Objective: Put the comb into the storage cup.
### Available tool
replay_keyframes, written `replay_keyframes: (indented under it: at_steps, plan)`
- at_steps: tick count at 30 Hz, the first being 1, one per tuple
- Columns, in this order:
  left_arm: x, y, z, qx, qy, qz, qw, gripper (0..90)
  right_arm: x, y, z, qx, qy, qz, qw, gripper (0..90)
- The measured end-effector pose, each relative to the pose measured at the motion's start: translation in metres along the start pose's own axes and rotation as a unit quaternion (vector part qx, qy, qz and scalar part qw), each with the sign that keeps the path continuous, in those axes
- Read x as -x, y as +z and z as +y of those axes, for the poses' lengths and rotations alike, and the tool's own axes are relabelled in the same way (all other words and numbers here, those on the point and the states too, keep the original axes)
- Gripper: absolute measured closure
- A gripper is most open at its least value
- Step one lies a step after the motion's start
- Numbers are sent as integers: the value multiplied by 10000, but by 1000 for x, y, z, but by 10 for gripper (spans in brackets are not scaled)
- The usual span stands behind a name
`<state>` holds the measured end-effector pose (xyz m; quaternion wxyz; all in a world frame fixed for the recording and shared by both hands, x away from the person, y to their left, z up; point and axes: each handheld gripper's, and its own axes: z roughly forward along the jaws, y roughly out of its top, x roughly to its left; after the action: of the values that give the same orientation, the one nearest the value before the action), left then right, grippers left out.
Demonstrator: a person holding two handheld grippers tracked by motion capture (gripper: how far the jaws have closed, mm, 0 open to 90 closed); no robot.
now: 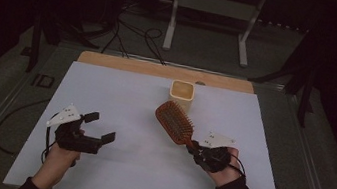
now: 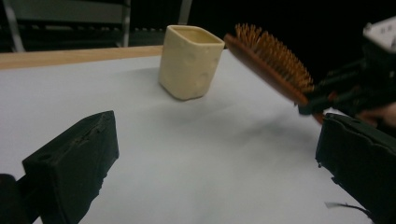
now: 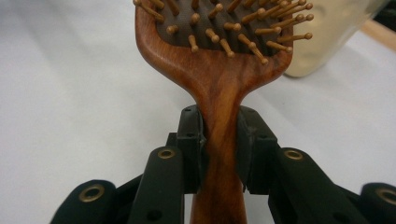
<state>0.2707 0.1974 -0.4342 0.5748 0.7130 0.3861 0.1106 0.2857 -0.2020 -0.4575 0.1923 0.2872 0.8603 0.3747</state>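
While the right gripper point(image 1: 194, 148) clamps the neck of the wooden hairbrush point(image 1: 174, 121), its two jaws press against either side of the handle, as the right gripper view point(image 3: 219, 140) shows. Brush head is raised off the white table sheet point(image 1: 130, 99), bristles facing up, and angled toward the cream square cup point(image 1: 182, 93). In the high view the head's far end lies just beside the cup; contact cannot be told. Cup stands upright near the far edge of the sheet, just before the wooden strip point(image 1: 125, 64). Left gripper point(image 1: 100, 129) sits well apart at the left of the sheet, jaws spread wide, nothing between them; left gripper view point(image 2: 215, 154) confirms bare sheet in the gap.
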Motion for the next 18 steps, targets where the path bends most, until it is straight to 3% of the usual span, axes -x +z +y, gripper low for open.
replay_keyframes:
  at_steps: [10, 17, 18]
  plan:
    - [23, 42, 28, -279, -122, 110, 9995, 0, -2, -2, 1, 32, 5, -9, 10000, 732]
    - [27, 73, 36, -457, -571, -36, 9973, 0, -2, -3, 1, 93, 68, -41, 9999, 732]
    - [26, 78, 36, -466, -723, -80, 9963, 0, -2, -4, 2, 76, 60, -26, 9999, 732]
